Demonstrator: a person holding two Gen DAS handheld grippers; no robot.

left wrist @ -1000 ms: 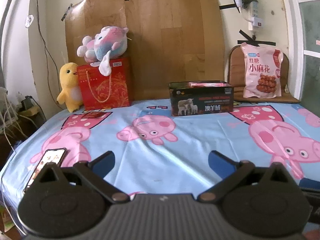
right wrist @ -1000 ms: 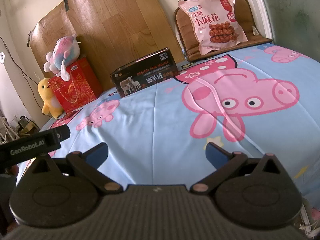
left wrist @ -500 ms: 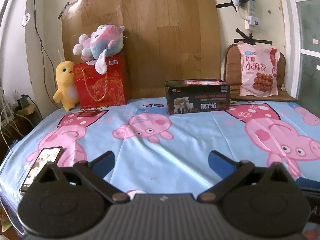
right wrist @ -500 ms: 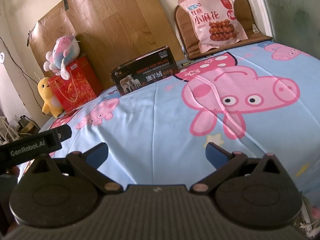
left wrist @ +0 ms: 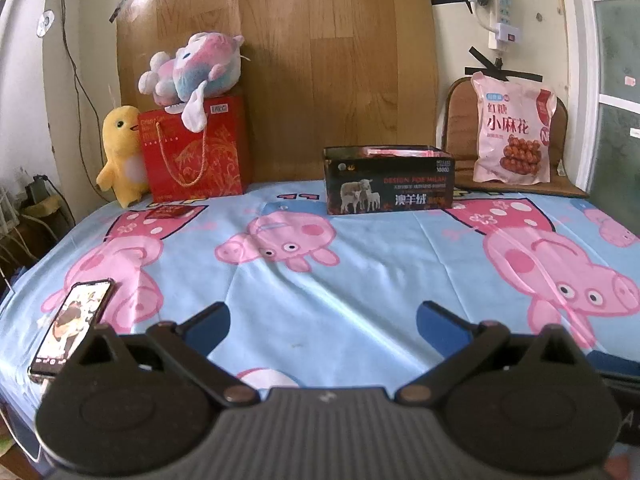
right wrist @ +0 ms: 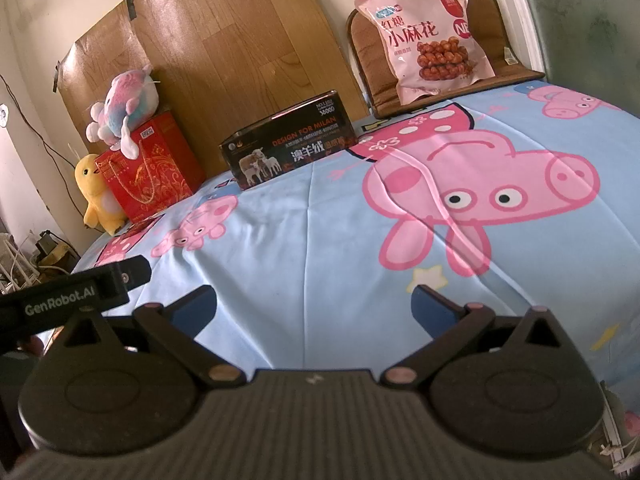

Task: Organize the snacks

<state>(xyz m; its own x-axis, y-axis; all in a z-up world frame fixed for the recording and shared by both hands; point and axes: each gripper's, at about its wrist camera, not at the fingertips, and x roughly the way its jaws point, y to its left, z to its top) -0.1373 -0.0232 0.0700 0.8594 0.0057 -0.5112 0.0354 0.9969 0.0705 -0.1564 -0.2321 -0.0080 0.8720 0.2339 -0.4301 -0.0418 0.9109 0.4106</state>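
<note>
A pink snack bag (left wrist: 514,132) leans upright on a brown cushion at the back right; it also shows in the right wrist view (right wrist: 430,38). A dark open box (left wrist: 388,184) with sheep pictures sits at the back middle of the bed, also in the right wrist view (right wrist: 290,146); something red lies inside it. My left gripper (left wrist: 322,322) is open and empty, low over the near part of the bed. My right gripper (right wrist: 314,308) is open and empty, also near the front edge, far from the bag and box.
A red gift bag (left wrist: 196,148) with a pastel plush (left wrist: 192,68) on top and a yellow duck plush (left wrist: 120,152) stand at the back left. A phone (left wrist: 72,326) lies at the bed's left edge. A small red packet (left wrist: 174,213) lies before the gift bag.
The left gripper has drawn back and dipped slightly, so the scene looks a little farther. The right gripper has barely moved. Both stay open.
</note>
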